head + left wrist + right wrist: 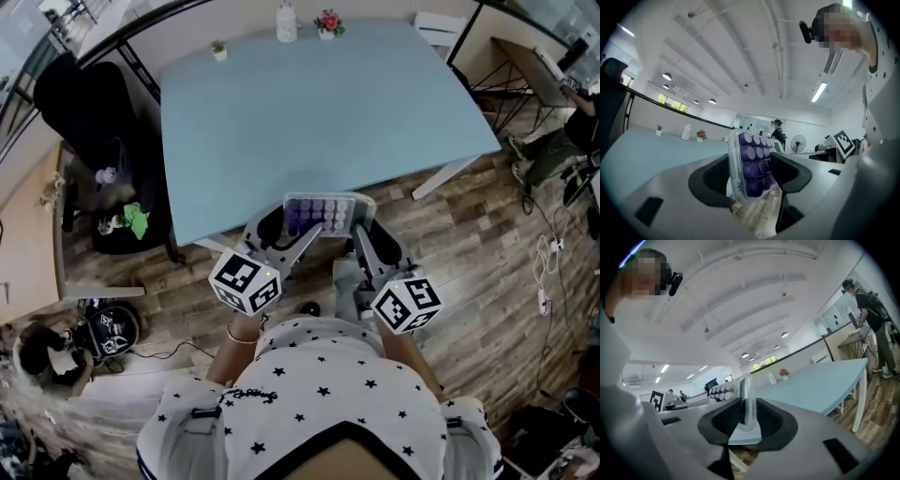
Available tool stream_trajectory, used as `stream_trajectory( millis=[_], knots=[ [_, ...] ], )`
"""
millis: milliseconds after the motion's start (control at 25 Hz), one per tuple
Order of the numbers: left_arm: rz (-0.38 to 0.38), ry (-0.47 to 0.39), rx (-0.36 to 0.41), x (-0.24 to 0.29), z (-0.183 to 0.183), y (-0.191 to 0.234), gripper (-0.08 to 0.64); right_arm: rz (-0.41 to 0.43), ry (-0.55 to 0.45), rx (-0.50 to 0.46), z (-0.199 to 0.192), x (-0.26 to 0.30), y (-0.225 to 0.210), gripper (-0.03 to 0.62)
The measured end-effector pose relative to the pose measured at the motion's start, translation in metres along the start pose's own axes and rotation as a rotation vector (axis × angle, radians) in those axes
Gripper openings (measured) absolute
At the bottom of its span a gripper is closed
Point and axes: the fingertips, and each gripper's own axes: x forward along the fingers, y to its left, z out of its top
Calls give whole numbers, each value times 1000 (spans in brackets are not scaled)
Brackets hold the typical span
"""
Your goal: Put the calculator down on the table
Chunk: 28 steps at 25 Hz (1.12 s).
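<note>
Calculator [319, 214], clamped at its left end by the left gripper [289, 231] and at its right end by the right gripper [366, 234], hangs over the blue table's [328, 112] near edge, with the tabletop just ahead.

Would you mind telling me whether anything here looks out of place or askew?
Nothing is spilled or damaged. The calculator is off the table, held in the air at its near edge by the left gripper and right gripper. The flowerpot at the far edge stands upright.
</note>
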Motion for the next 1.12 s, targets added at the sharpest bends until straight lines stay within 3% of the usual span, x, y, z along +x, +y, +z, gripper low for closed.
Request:
stream_trajectory(
  millis=[400, 1120],
  knots=[
    [165, -31, -13, 21, 13, 51, 273, 156, 74, -11, 13, 70, -16, 95],
    [240, 10, -23, 112, 24, 91, 273, 208, 122, 39, 46, 134, -94, 95]
  ],
)
